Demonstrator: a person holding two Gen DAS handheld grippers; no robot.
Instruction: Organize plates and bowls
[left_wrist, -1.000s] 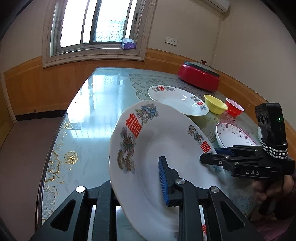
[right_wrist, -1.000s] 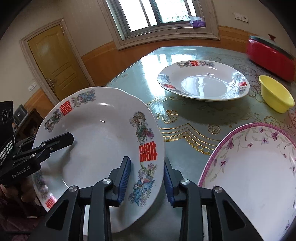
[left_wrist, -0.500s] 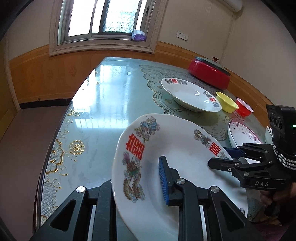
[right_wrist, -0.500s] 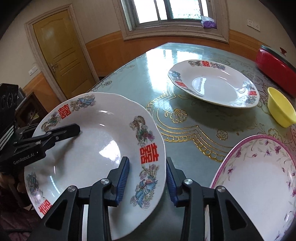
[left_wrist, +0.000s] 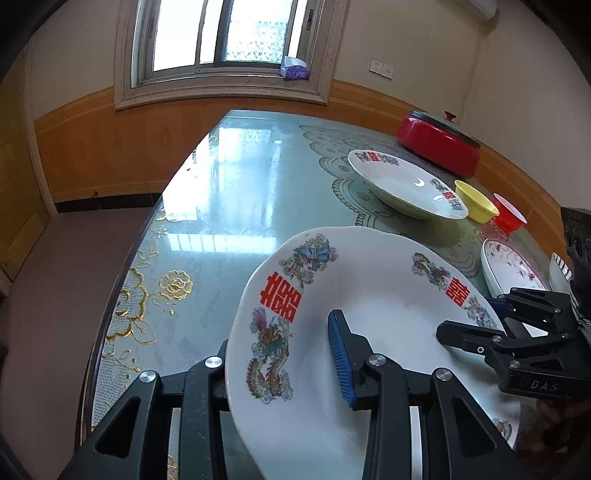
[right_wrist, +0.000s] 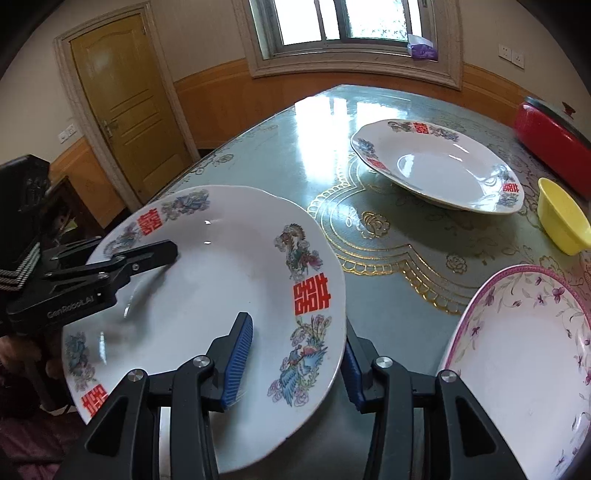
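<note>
A white plate (left_wrist: 369, 295) (right_wrist: 221, 266) with red characters and dragon prints lies low near the table's front edge. My left gripper (left_wrist: 280, 369) straddles its left rim, one finger under it and the blue pad above. The jaws are opening and the pad stands off the plate. My right gripper (right_wrist: 295, 354) straddles the opposite rim, also opening, with a gap at its pads. Each gripper shows in the other's view: the right gripper (left_wrist: 469, 317) and the left gripper (right_wrist: 136, 247). A matching plate (left_wrist: 406, 188) (right_wrist: 436, 166) rests farther back.
A pink-flowered plate (right_wrist: 524, 354) (left_wrist: 513, 266) lies right of the near plate. A yellow bowl (right_wrist: 561, 221) (left_wrist: 476, 206), a red bowl (left_wrist: 509, 218) and a lidded red pot (left_wrist: 439, 144) stand at the back right. The glass table (left_wrist: 240, 184) drops off at its left edge.
The plate has come down from a steep tilt to nearly flat by the table. Both grippers' jaws have spread wider around its rim.
</note>
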